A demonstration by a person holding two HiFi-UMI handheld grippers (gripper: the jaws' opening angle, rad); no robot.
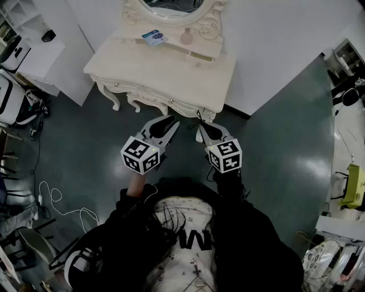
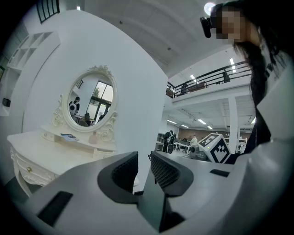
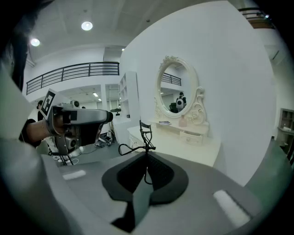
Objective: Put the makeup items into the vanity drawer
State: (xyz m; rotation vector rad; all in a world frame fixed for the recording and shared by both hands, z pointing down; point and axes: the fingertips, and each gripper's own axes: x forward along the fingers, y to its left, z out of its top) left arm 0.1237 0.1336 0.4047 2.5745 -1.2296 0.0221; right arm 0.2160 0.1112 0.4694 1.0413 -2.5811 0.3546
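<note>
My right gripper [image 1: 201, 129] is shut on a black eyelash curler [image 1: 199, 116], held in the air just in front of the cream vanity table [image 1: 165, 71]. In the right gripper view the curler [image 3: 144, 137] sticks up from between the closed pads of that gripper [image 3: 146, 158]. My left gripper [image 1: 171, 123] hovers beside it, open, with nothing between its fingers [image 2: 125, 170]. A pink bottle [image 1: 186, 37] and a blue packet [image 1: 154, 37] stand on the vanity's raised shelf under the oval mirror [image 1: 171, 7]. All the vanity's drawers [image 1: 201, 57] look closed.
White walls flank the vanity. A white shelf unit [image 1: 34, 51] and bags stand at the left, with white cables [image 1: 57, 199] on the dark green floor. A yellow-green chair [image 1: 353, 185] and more gear sit at the right edge.
</note>
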